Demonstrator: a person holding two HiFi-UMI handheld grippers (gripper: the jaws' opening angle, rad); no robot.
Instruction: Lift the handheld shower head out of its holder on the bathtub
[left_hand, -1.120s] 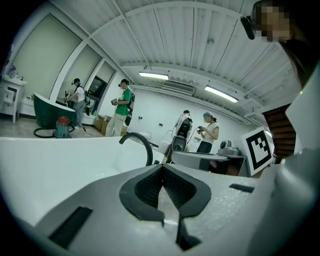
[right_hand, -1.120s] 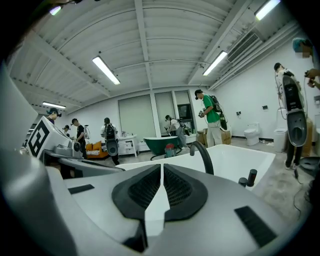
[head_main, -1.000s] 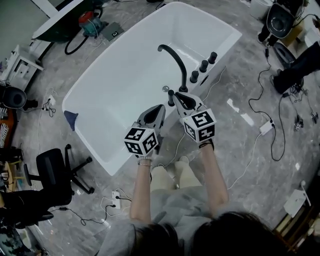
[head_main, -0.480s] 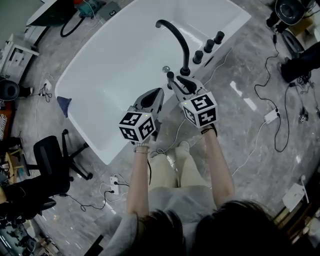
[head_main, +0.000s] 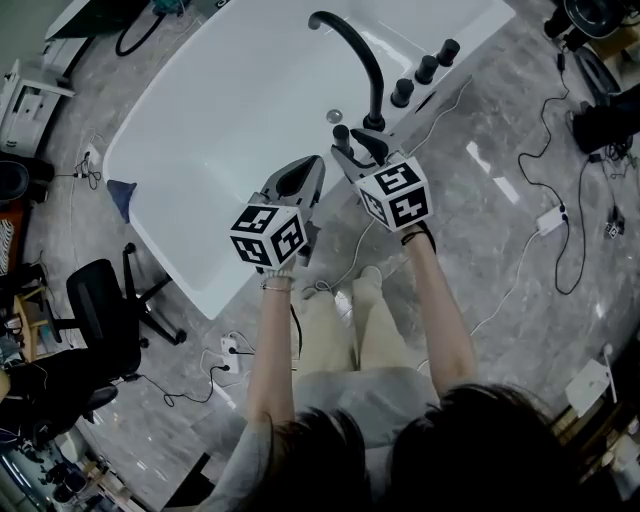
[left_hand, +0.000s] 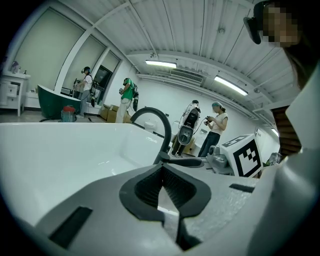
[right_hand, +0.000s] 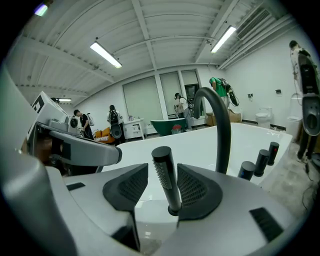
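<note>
Where ribbed claw pads (right_hand: 127, 187) gape, a perforated shower head (right_hand: 165, 177) stands.

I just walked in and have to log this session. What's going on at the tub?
A person stands beside a white bathtub with a gripper in each hand. The right gripper is at the tub's edge, its jaws apart on either side of the black shower head, which stands upright in its holder next to the curved spout. The jaws have not closed on it, so nothing is lifted yet. The left gripper hangs near the rim, jaws together and empty.
</note>
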